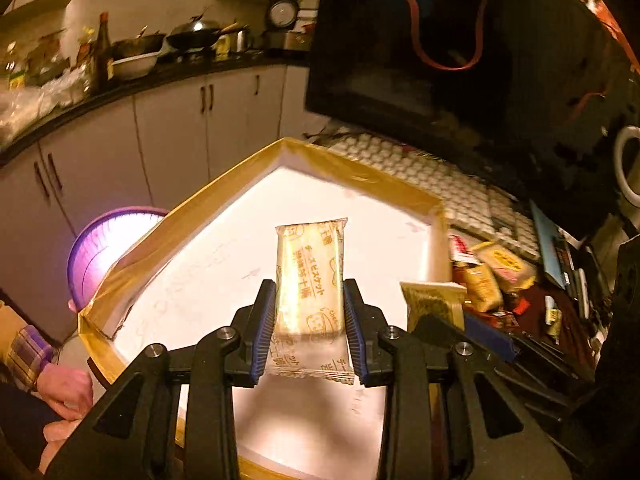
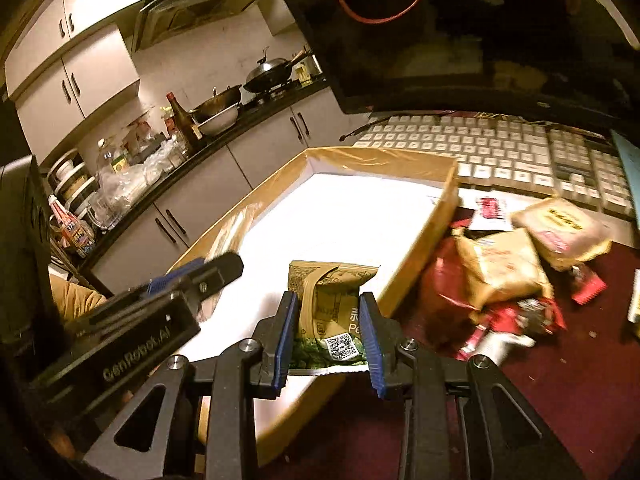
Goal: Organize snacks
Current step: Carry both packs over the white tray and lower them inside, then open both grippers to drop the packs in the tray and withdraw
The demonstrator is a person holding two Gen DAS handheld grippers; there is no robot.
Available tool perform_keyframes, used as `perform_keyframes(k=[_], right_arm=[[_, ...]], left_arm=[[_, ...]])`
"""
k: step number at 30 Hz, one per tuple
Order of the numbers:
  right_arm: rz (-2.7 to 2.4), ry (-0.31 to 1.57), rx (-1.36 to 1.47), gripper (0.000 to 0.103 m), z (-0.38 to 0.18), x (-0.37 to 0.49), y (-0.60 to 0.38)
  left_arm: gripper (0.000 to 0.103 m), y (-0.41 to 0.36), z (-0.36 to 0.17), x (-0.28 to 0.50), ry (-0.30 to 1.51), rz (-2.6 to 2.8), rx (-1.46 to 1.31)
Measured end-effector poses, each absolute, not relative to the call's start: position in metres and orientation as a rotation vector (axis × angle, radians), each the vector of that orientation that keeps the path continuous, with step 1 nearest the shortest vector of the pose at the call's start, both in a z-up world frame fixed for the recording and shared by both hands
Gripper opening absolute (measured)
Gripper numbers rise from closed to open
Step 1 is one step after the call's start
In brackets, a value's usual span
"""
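Home kitchen: wok point(image 2: 267, 74), cabinets point(image 1: 168, 136)

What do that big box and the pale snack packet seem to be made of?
Box: apparently cardboard, its brown rim glossy as if taped, its inside white and matte.

Pale packet, clamped in the left tongs: thin plastic film, probably; it glints and has crimped, partly see-through ends.
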State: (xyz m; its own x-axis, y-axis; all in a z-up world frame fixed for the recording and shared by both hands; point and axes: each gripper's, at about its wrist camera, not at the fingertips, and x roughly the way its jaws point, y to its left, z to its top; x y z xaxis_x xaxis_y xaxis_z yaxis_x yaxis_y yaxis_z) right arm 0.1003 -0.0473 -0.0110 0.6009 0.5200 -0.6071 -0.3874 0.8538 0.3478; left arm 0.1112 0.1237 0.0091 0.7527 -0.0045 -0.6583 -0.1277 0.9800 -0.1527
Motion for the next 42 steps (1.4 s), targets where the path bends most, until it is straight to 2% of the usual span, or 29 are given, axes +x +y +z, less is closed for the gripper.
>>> perform_keyframes(k=[12,36,42], right_arm=[[0.521,0.755,0.143,0.032,-0.022,0.124,-0.026],[0.604,0.766,0.173,0.035,-0.026,0.142,-0.014],[0.603,0.759,0.186,0.04,-0.028,0.142,-0.014]], left_arm=[[0.031,0.141,-0.018,0.124,0.764,0.07,-0.252],[0.031,0.152,-0.027,0.125,0.783,0.171,-0.227],[0.031,0.15,-0.028,0.126,0.791,0.18,-0.212]])
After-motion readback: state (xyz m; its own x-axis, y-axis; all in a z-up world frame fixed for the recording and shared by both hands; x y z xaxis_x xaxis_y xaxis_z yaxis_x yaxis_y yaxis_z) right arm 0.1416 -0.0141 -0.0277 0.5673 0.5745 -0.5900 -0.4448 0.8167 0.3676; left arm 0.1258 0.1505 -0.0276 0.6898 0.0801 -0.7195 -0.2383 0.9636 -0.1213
